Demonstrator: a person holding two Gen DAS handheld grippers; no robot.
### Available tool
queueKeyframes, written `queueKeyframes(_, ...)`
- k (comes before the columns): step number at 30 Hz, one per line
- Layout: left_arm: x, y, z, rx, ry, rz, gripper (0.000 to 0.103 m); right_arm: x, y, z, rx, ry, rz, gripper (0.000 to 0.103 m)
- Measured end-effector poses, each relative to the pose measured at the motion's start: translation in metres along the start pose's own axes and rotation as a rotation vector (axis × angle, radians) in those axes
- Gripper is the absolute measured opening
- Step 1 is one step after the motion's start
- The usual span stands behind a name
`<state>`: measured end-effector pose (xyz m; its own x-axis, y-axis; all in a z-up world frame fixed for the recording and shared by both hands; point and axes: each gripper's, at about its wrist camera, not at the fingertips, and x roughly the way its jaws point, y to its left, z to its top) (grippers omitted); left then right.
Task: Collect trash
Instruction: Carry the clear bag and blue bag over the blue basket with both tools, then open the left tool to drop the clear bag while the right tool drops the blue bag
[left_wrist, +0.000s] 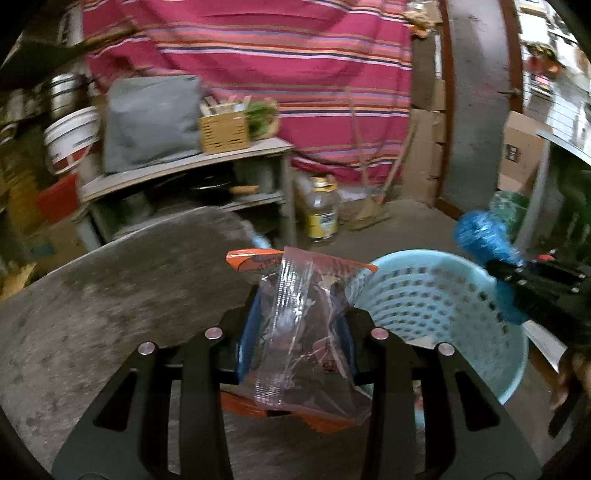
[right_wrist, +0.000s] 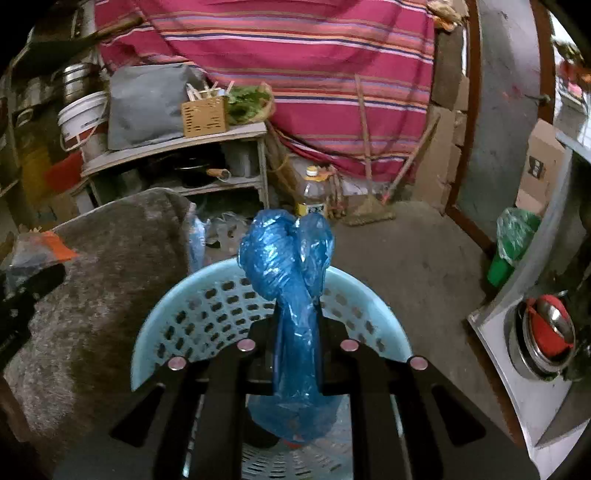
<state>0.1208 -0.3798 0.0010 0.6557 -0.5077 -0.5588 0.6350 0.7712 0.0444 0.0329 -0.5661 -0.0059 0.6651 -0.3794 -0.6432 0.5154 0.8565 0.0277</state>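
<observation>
My left gripper (left_wrist: 301, 328) is shut on a clear plastic bag with an orange wrapper (left_wrist: 299, 332) and holds it above the grey round table (left_wrist: 110, 295), just left of the light blue perforated basket (left_wrist: 424, 295). My right gripper (right_wrist: 297, 332) is shut on a twisted blue plastic bag (right_wrist: 291, 280) and holds it over the basket (right_wrist: 207, 314). The blue bag (left_wrist: 487, 240) and the right gripper (left_wrist: 543, 284) also show at the right of the left wrist view. The left gripper with its bag (right_wrist: 33, 258) shows at the left edge of the right wrist view.
A shelf unit (right_wrist: 177, 147) with a grey cushion, a wooden box and greens stands behind the table. A plastic bottle (right_wrist: 312, 195) and a broom stand on the floor by a striped red cloth (right_wrist: 295, 55). A green bag (right_wrist: 513, 236) and steel bowls (right_wrist: 546, 332) lie at the right.
</observation>
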Motion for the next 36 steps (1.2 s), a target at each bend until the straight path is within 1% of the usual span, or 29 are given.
queueKeyframes(2, 0.009, -0.018, 0.005, 0.0, 0.014, -0.037, 0.04, 0.001, -0.008, 0.001, 0.022, 0.003, 0.001, 0.013)
queueKeyframes(3, 0.012, -0.023, 0.006, -0.004, 0.021, -0.05, 0.043, 0.001, -0.012, 0.001, 0.034, 0.003, 0.002, 0.013)
queueKeyframes(6, 0.024, -0.04, 0.01, -0.012, 0.045, -0.099, 0.045, -0.002, -0.021, 0.003, 0.063, -0.003, 0.006, 0.013)
queueKeyframes(10, 0.031, -0.053, 0.008, 0.006, 0.056, -0.109, 0.048, 0.0, -0.028, 0.002, 0.085, 0.004, 0.009, 0.013)
queueKeyframes(11, 0.03, -0.054, 0.007, 0.012, 0.056, -0.107, 0.051, 0.001, -0.029, 0.002, 0.088, 0.008, 0.009, 0.013)
queueKeyframes(13, 0.028, -0.052, 0.005, 0.01, 0.051, -0.097, 0.062, 0.003, -0.029, 0.001, 0.092, 0.018, 0.011, 0.013)
queueKeyframes(14, 0.026, -0.05, 0.004, 0.007, 0.046, -0.089, 0.072, 0.005, -0.029, 0.0, 0.091, 0.024, 0.011, 0.013)
queueKeyframes(15, 0.024, -0.046, 0.004, 0.002, 0.04, -0.08, 0.08, 0.006, -0.027, 0.0, 0.088, 0.028, 0.012, 0.013)
queueKeyframes(17, 0.021, -0.042, 0.003, 0.001, 0.04, -0.079, 0.084, 0.008, -0.025, 0.0, 0.085, 0.034, 0.015, 0.013)
queueKeyframes(19, 0.016, -0.035, 0.003, 0.002, 0.041, -0.073, 0.085, 0.008, -0.023, 0.0, 0.083, 0.035, 0.018, 0.013)
queueKeyframes(21, 0.011, -0.03, 0.003, -0.004, 0.029, -0.053, 0.092, 0.01, -0.02, 0.0, 0.081, 0.039, 0.028, 0.014)
queueKeyframes(24, -0.002, -0.015, 0.002, -0.014, -0.001, -0.018, 0.096, 0.015, -0.012, -0.001, 0.066, 0.055, 0.042, 0.014)
queueKeyframes(29, -0.023, 0.017, 0.0, -0.048, -0.032, 0.037, 0.097, 0.025, 0.007, -0.003, 0.035, 0.085, 0.062, 0.014)
queueKeyframes(34, -0.031, 0.045, -0.003, -0.072, -0.022, 0.082, 0.098, 0.034, 0.017, -0.007, 0.035, 0.12, 0.057, 0.015)
queueKeyframes(35, -0.032, 0.049, -0.005, -0.068, -0.022, 0.1, 0.098, 0.036, 0.019, -0.008, 0.036, 0.127, 0.057, 0.019)
queueKeyframes(36, -0.032, 0.053, -0.007, -0.066, -0.02, 0.116, 0.098, 0.037, 0.021, -0.008, 0.033, 0.131, 0.049, 0.036)
